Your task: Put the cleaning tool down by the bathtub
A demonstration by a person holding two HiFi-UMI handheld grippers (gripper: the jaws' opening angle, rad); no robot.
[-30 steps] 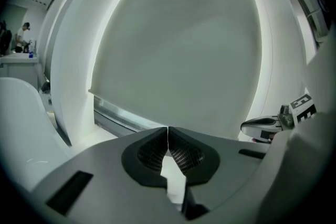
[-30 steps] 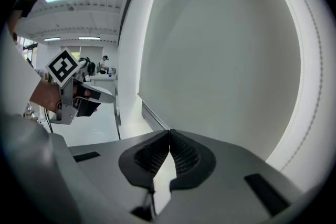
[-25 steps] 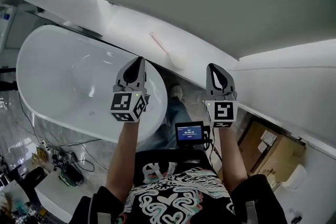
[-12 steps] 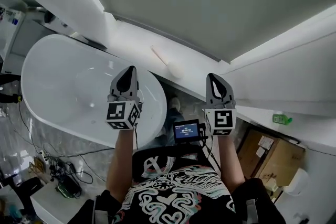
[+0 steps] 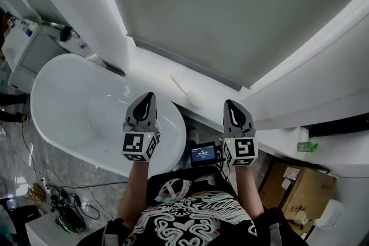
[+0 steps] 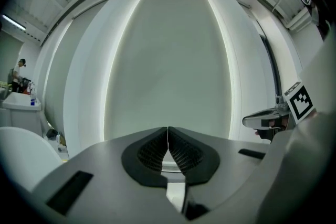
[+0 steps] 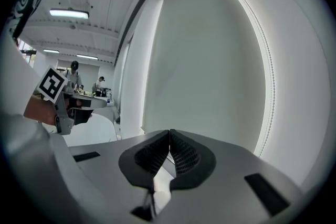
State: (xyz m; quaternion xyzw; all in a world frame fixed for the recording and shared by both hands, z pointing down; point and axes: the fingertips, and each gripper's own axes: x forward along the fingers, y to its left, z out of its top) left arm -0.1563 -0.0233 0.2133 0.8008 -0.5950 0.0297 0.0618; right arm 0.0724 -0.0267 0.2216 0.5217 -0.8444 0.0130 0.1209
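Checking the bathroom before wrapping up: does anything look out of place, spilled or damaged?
Nothing stands out. The cleaning tool lies flat on the white ledge beside the bathtub, with no spill or damage visible around it.

Left tool (image 6: 168,129) jaws together, empty, facing pale blind (image 6: 168,55); right tool (image 6: 251,121) at right edge.

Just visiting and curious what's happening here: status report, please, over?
Left gripper shut, empty; right gripper shut, empty. Brush lying on the ledge beside the bathtub, neither gripper touching it. Nothing seen in the way.
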